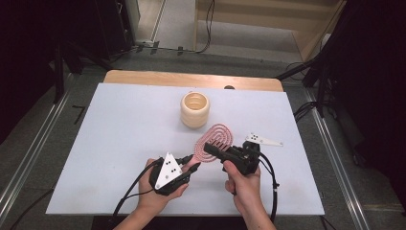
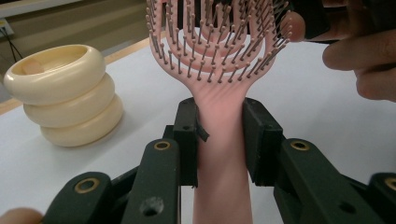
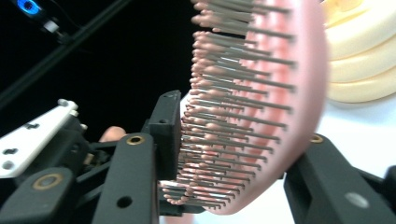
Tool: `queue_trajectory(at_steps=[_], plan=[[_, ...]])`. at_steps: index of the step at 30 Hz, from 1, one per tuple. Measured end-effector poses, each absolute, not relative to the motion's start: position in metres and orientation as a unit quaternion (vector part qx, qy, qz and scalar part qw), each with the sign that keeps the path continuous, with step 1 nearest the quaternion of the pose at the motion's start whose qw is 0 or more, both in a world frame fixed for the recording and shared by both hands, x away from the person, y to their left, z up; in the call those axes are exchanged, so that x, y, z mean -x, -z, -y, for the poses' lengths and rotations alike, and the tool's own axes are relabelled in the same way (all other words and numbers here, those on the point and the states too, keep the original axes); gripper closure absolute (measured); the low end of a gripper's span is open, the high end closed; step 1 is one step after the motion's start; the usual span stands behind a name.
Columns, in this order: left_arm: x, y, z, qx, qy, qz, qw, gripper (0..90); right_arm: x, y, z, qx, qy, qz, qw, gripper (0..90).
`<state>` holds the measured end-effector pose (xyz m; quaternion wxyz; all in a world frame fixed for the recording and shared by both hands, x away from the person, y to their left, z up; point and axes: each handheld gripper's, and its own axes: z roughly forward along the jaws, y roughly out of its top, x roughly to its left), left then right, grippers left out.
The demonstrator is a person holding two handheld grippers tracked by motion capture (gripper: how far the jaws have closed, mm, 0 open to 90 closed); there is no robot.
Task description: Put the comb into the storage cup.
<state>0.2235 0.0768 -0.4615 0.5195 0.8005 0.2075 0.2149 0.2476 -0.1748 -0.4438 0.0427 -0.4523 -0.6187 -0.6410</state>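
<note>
A person holds a two-jaw gripper in each hand over a white table. The left gripper (image 2: 219, 140) is clamped on the handle of a pink plastic paddle hairbrush with thin bristles (image 1: 215, 141), lifted off the table. The right gripper (image 3: 233, 154) has closed on the brush head, one jaw on the bristle tips, the other behind the back. Just beyond both grippers stands a cream ribbed cup shaped like three stacked rings (image 1: 195, 110). Judging from this, pickup is done; placing the brush, perhaps in the cup, remains.
</note>
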Motion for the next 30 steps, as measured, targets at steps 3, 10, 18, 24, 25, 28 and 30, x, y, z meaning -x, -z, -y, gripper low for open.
queue_trajectory(at_steps=[3,10,18,24,25,28,30], plan=[[-0.226,0.464,-0.075,-0.804,-0.201,-0.209,0.519,70.0,-0.248,0.446,0.177,0.441,0.653,0.613,0.063,60.9],[-0.233,0.459,-0.085,-0.782,-0.161,-0.242,0.552,36.2,-0.243,0.442,0.174,0.423,0.653,0.628,0.024,61.2],[-0.238,0.458,-0.104,-0.773,-0.135,-0.252,0.567,3.6,-0.237,0.437,0.174,0.408,0.649,0.642,-0.019,61.2],[-0.240,0.459,-0.119,-0.767,-0.137,-0.257,0.571,0.0,-0.234,0.433,0.173,0.397,0.649,0.648,-0.039,61.3],[-0.240,0.459,-0.120,-0.766,-0.139,-0.258,0.572,0.0,-0.234,0.433,0.173,0.396,0.649,0.648,-0.041,61.3],[-0.240,0.459,-0.127,-0.765,-0.148,-0.260,0.570,0.0,-0.234,0.432,0.174,0.396,0.649,0.648,-0.043,61.3],[-0.240,0.460,-0.134,-0.764,-0.150,-0.258,0.573,0.0,-0.233,0.432,0.174,0.396,0.648,0.649,-0.044,61.3]])
